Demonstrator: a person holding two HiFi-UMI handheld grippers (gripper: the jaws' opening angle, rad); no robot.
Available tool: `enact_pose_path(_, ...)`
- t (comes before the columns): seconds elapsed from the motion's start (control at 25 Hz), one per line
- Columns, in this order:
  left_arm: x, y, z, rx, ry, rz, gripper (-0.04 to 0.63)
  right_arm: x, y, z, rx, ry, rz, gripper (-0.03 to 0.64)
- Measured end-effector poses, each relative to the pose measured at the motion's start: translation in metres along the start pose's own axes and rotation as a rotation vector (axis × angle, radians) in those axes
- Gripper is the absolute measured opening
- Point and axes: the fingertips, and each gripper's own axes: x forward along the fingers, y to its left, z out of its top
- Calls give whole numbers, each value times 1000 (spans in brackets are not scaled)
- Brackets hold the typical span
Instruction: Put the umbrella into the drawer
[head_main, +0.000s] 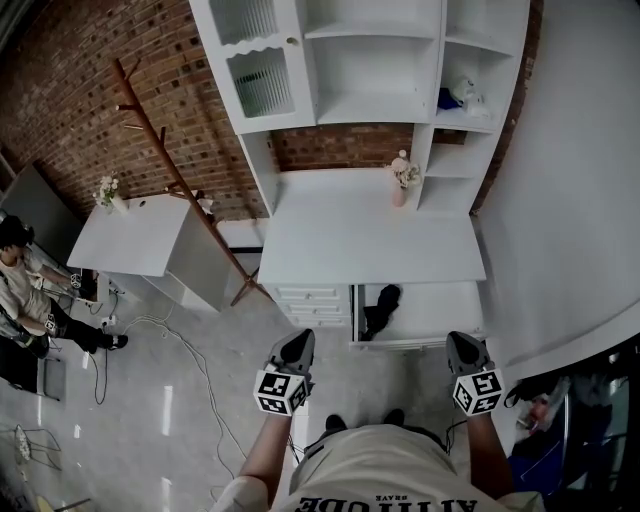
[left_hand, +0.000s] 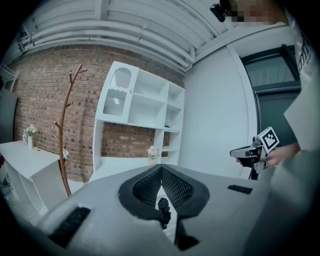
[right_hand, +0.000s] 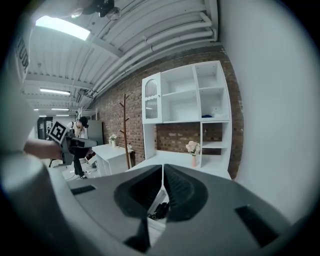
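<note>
Umbrella (head_main: 381, 308) is lying in the open drawer (head_main: 440, 341)

It's a crumpled black bundle in a smooth white box pulled out under the desk (head_main: 370, 240). In front of the desk, your left gripper (head_main: 299, 340) and right gripper (head_main: 461, 341) are both pinched closed, ribbed pads empty.

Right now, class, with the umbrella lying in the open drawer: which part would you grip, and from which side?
Probably its middle, from straight above, with the jaws across its width. The umbrella lies lengthwise, front to back, near the left wall of the drawer, so only the top is open.
</note>
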Motion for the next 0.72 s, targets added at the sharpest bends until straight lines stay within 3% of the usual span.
enact_pose_path(0.72, 4, -16, -3, -6, 26, -10, 25, -10, -6, -3, 37, -11, -3, 34)
